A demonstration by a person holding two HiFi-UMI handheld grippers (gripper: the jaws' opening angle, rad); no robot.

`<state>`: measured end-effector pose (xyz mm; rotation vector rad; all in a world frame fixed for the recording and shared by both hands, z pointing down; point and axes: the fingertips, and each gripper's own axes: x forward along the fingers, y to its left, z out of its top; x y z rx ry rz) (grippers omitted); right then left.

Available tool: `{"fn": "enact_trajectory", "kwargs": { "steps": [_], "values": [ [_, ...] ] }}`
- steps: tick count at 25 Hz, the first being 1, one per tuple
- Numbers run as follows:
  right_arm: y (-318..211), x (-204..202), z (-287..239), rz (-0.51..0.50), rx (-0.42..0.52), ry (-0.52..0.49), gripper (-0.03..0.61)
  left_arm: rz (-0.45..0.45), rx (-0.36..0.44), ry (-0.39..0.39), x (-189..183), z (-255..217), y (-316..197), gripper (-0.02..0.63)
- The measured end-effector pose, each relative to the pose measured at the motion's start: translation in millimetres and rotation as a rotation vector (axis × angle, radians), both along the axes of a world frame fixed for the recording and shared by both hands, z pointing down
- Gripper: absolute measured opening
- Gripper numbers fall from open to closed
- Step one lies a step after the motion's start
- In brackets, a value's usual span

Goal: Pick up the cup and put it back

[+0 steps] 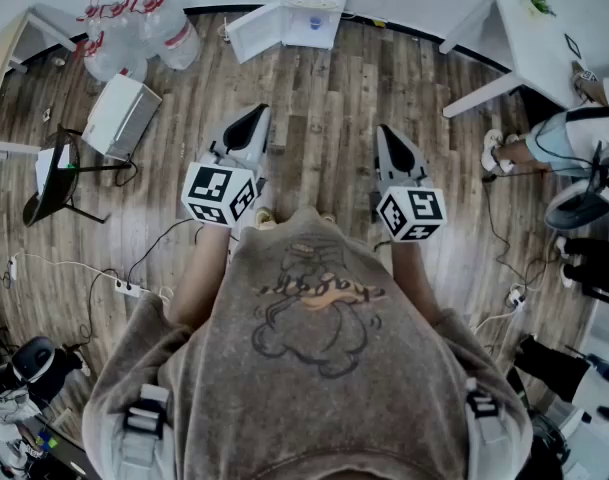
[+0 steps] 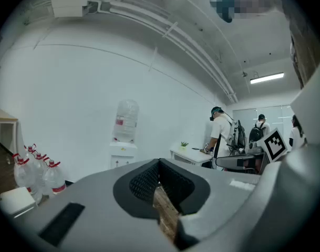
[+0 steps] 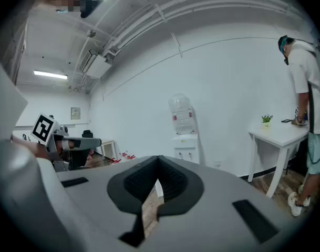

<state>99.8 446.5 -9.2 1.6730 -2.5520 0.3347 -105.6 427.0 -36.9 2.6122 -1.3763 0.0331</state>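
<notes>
I cannot make out a cup for certain; a small blue thing [image 1: 316, 23] sits on the shelf of the white water dispenser [image 1: 314, 8] across the wooden floor. The dispenser [image 2: 125, 140] stands straight ahead against the white wall in the left gripper view, and the same dispenser [image 3: 185, 135] shows in the right gripper view. My left gripper [image 1: 254, 118] is held out in front of the person's chest, jaws together, nothing in them. My right gripper [image 1: 387, 133] hangs level beside it, likewise shut and empty. Both point toward the dispenser, far from it.
Several water bottles [image 1: 134, 33] lie at the far left beside a white box [image 1: 122, 116]. A white table [image 1: 544, 38] with a small plant stands at the far right; a person [image 3: 309, 88] works at it. Cables and a power strip [image 1: 124, 288] lie on the floor at left.
</notes>
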Motion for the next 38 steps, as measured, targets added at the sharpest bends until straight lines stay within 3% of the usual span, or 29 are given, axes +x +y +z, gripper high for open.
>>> {"fn": "enact_trajectory", "kwargs": {
  "steps": [10,22,27,38],
  "values": [
    [5,9,0,-0.004,0.003,-0.017,0.002,-0.002,-0.015,-0.007,18,2,9,0.003],
    [25,65,20,-0.072,-0.036,-0.028,0.002,-0.047,-0.042,-0.015,74,21,37,0.003],
    [24,64,32,-0.099,-0.056,-0.038,0.002,-0.063,-0.059,-0.026,74,29,44,0.003],
    [-37,57,44,-0.111,-0.089,-0.032,0.002,-0.051,-0.047,-0.035,74,28,-25,0.003]
  ]
}}
